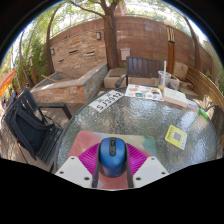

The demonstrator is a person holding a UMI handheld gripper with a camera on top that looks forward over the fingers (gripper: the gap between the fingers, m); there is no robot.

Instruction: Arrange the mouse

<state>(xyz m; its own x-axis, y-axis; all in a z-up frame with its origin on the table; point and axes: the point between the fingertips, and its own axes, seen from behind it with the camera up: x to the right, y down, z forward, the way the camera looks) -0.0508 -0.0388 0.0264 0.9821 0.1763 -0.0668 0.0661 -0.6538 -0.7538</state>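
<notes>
Single view: rides on gripper point(111, 172), looks forward-down along fingers, close over glass table point(150, 118); brick wall point(85, 45) beyond.
</notes>
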